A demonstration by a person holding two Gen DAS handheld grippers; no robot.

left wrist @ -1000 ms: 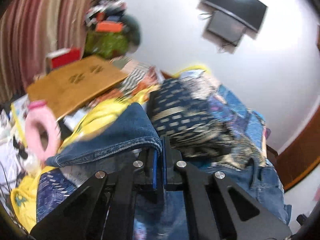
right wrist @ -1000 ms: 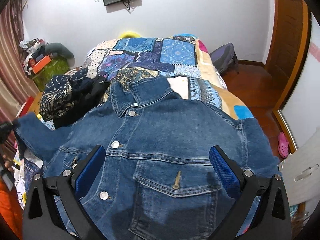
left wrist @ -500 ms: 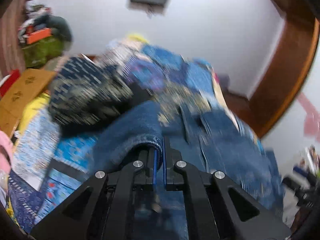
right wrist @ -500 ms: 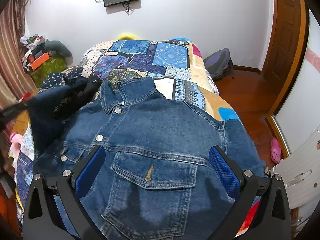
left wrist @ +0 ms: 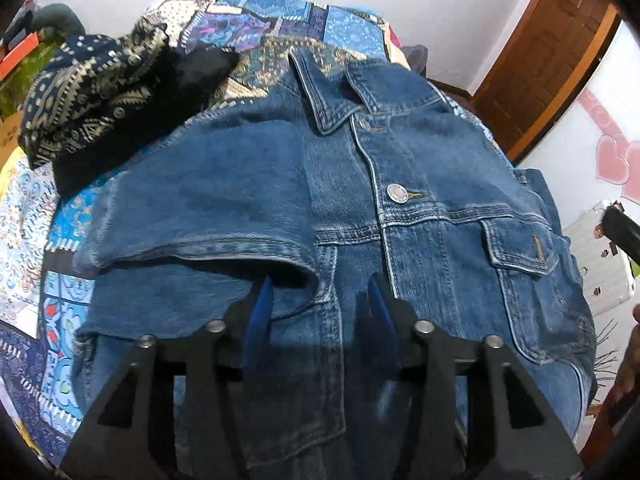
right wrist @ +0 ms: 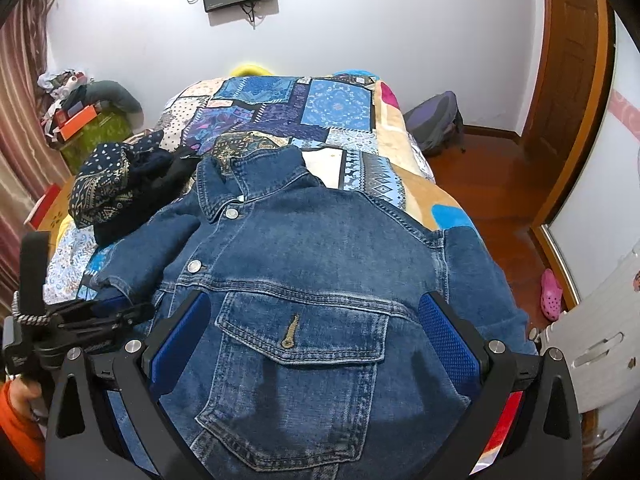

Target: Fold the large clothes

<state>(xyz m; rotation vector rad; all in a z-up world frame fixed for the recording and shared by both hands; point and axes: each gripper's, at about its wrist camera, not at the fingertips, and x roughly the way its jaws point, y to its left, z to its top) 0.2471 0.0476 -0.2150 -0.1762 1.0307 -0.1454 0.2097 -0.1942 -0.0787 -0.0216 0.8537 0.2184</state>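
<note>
A blue denim jacket (left wrist: pixel 420 184) lies front-up on the patchwork bedspread (left wrist: pixel 280 16), collar toward the far wall. Its left sleeve (left wrist: pixel 200 208) is folded across the chest. My left gripper (left wrist: pixel 320 300) is open, with the sleeve cuff lying loose just ahead of its blue pads. In the right wrist view the jacket (right wrist: pixel 320 272) fills the middle, and my right gripper (right wrist: pixel 312 332) is wide open and empty above the chest pocket (right wrist: pixel 296 344). The left gripper (right wrist: pixel 92 316) shows at that view's left edge.
A dark patterned cloth pile (right wrist: pixel 120 184) sits on the bed left of the collar. A backpack (right wrist: pixel 436 120) and wooden door (right wrist: pixel 568 80) are at the right. A white plastic piece of furniture (right wrist: pixel 596 344) stands near right. Boxes and curtain stand at the left.
My left gripper carried the sleeve cuff from the left side over onto the jacket's chest, then opened and let it go. The right gripper stayed open above the jacket.
</note>
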